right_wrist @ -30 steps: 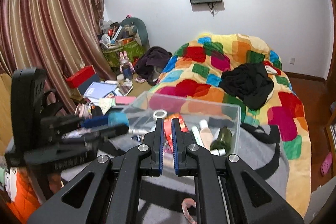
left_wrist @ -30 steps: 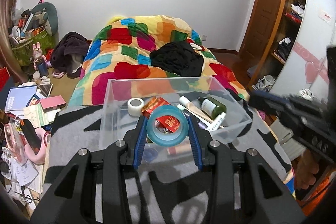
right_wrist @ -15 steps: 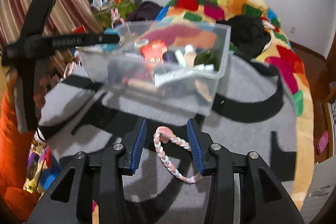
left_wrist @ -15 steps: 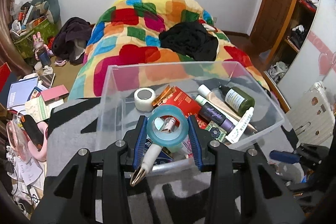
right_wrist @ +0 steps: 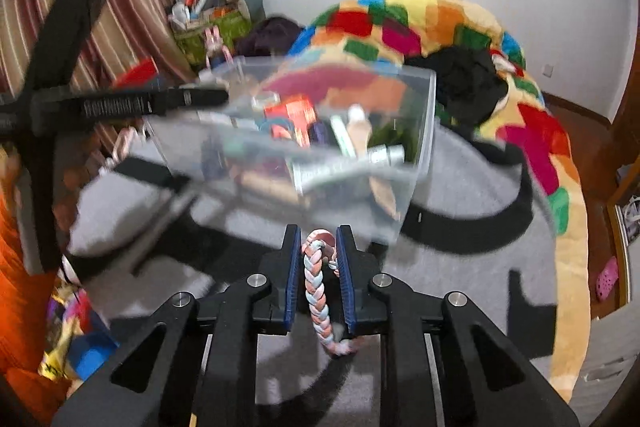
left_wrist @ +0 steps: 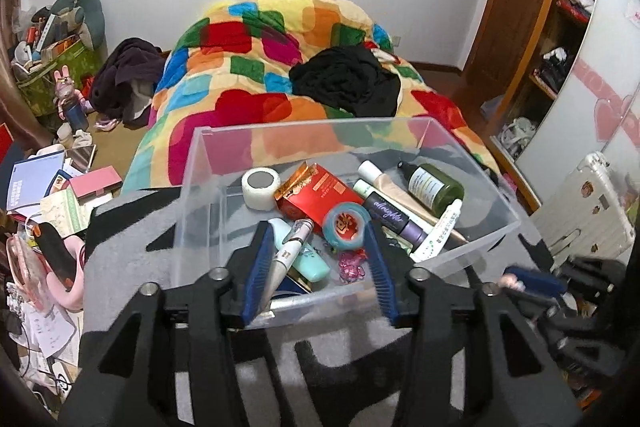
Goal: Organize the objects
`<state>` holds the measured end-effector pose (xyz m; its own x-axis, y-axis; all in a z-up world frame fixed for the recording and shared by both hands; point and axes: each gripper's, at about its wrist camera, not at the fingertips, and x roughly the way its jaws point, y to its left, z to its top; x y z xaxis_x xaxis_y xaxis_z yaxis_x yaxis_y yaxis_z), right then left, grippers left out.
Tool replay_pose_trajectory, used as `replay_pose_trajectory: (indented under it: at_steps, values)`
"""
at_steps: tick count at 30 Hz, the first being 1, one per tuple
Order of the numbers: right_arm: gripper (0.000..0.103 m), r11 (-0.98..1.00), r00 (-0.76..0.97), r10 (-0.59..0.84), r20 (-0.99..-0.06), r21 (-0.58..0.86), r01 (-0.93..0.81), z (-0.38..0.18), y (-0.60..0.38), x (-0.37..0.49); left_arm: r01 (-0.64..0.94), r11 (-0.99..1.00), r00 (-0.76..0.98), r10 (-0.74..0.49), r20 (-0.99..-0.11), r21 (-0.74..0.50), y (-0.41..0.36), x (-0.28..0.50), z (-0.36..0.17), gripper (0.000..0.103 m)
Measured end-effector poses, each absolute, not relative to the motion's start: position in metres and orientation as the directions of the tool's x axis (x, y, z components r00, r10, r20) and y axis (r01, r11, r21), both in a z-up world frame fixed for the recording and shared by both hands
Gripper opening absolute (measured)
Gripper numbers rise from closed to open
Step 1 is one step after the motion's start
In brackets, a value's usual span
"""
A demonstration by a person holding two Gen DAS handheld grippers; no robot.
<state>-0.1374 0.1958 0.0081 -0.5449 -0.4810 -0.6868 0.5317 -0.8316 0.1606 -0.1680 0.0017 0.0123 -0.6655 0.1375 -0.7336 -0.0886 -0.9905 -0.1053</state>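
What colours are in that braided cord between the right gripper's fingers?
The braided cord plaits pink, white and pale blue strands; the right wrist view shows it best.

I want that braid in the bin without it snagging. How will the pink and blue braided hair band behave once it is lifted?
Probably floppy: the pink and blue braided hair band curves loosely between the right gripper fingers. It looks light and soft, unlikely to slip, though its free end may dangle and catch the clear plastic bin.
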Motion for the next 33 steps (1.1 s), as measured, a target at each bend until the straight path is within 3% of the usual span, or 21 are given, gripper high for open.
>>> replay_pose_trajectory:
  at_steps: [9,13,20,24,33]
  values:
    - [0.016,-0.845,-0.65,-0.503,-0.57,0.168,0.507,0.059,0.177,-0.165,-0.082,-0.988,-0.717,0.151,-0.681,-0.133,-0.003,-0.141,0.027,0.067]
    - [0.016,-0.854,-0.658,-0.478,-0.582,0.135,0.502,0.055,0.157,-0.185,-0.072,-0.989,-0.741,0.138,-0.657,-0.127,-0.003,-0.13,0.03,0.076]
    - [0.018,-0.857,-0.616,-0.44,-0.654,0.099,0.506,0.027,0.126,-0.205,-0.064,-0.989,-0.742,0.135,-0.657,-0.131,-0.008,-0.125,0.024,0.078]
    - [0.027,-0.842,-0.569,-0.453,-0.687,0.119,0.526,0.017,0.125,-0.204,-0.051,-0.989,-0.738,0.13,-0.662,-0.138,-0.013,-0.123,0.02,0.078]
    - [0.044,-0.821,-0.569,-0.496,-0.656,0.139,0.554,0.036,0.143,-0.182,-0.043,-0.989,-0.762,0.125,-0.635,-0.143,-0.013,-0.113,0.029,0.078]
